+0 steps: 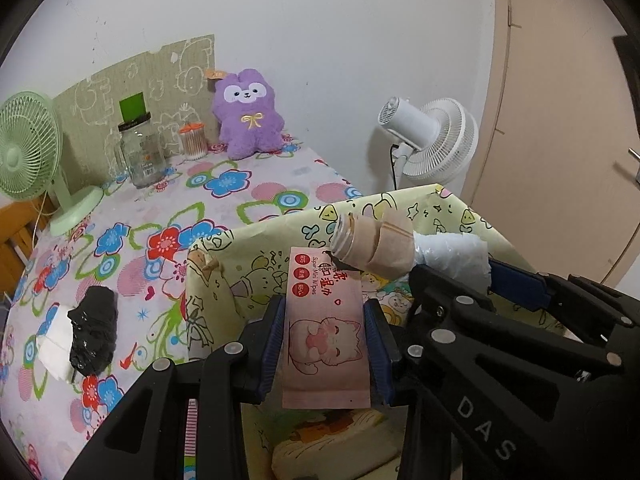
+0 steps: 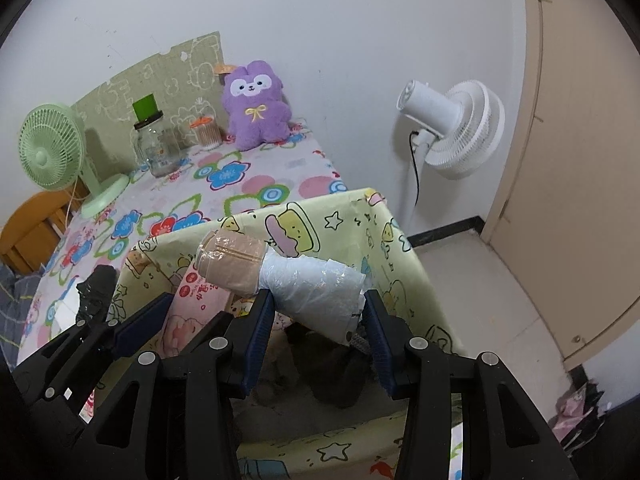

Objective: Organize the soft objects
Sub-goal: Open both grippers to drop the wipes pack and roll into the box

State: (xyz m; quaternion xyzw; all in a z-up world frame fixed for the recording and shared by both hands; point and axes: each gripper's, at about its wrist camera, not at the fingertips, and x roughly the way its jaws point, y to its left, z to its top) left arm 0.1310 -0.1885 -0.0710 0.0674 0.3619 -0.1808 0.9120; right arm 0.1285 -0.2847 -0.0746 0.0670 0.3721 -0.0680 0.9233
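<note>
The counter [image 1: 240,196] carries a floral cloth and, at its near right edge, an open fabric storage bin [image 1: 224,280] printed with cartoon figures; judged from its position under both tools, it is the collection point for the soft items. At the far side a purple plush toy [image 1: 248,114] sits upright against the wall, with a glass jar [image 1: 142,156] and a green desk fan [image 1: 28,148] to its left; a white standing fan [image 2: 456,128] stands on the floor to the right. A black-wrapped bundle [image 1: 94,330] lies on the cloth to the left of the bin, outside it and apparently yet to be collected. The left gripper [image 1: 325,344] is clenched on a pink pack of wet wipes [image 1: 325,320], its jaws pressing the pack's two long edges so that the pack hangs over the bin opening. The right gripper [image 2: 318,328] grasps a plastic-wrapped roll [image 2: 316,296] across its pale blue end, the jaws on either side, while the tan end projects to the left above the wipes pack. Both items are held above the bin interior, which suggests a placement into the bin is under way.
</note>
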